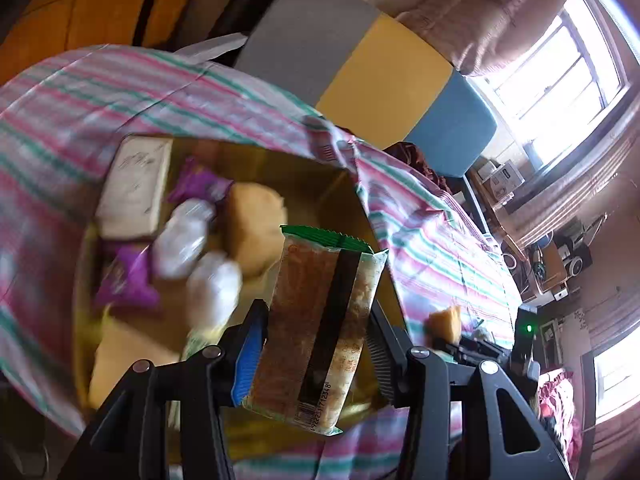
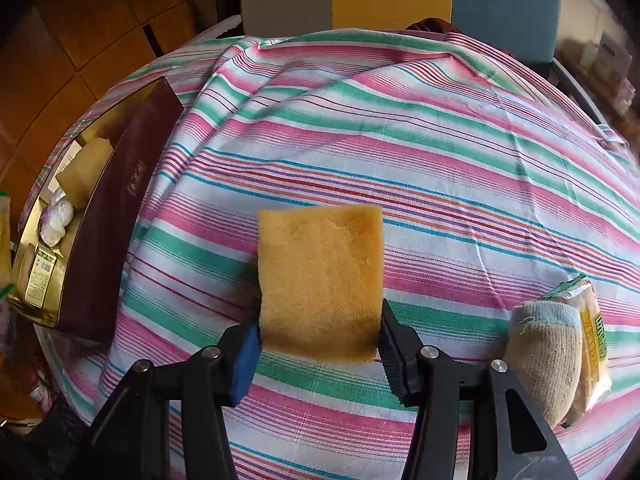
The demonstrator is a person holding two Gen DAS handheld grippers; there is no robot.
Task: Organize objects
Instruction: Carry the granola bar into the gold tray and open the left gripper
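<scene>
The left gripper (image 1: 318, 344) is clamped on a snack packet (image 1: 320, 332), which is held upright between the jaws, green crimped end uppermost, above the open gold-lined box (image 1: 320, 188). Inside the box, blurred, are seen 2 purple wrappers (image 1: 124, 280), 2 white wrapped items (image 1: 192, 244), a yellow sponge block (image 1: 252, 224) and a pale flat pack (image 1: 134, 188). The right gripper (image 2: 318, 336) is closed on a yellow sponge (image 2: 320, 280), held clear above the striped tablecloth (image 2: 440, 160). To its right, a rolled sock (image 2: 546, 356) and a packet with yellow lettering (image 2: 592, 344) lie touching on the cloth; the box (image 2: 108, 216) stands well apart at the left. The step in hand is judged to be the loading of the box. For the next move, the packet is to be lowered into a free area of the box floor and released; the sponge is then to be carried leftward over the box wall.
</scene>
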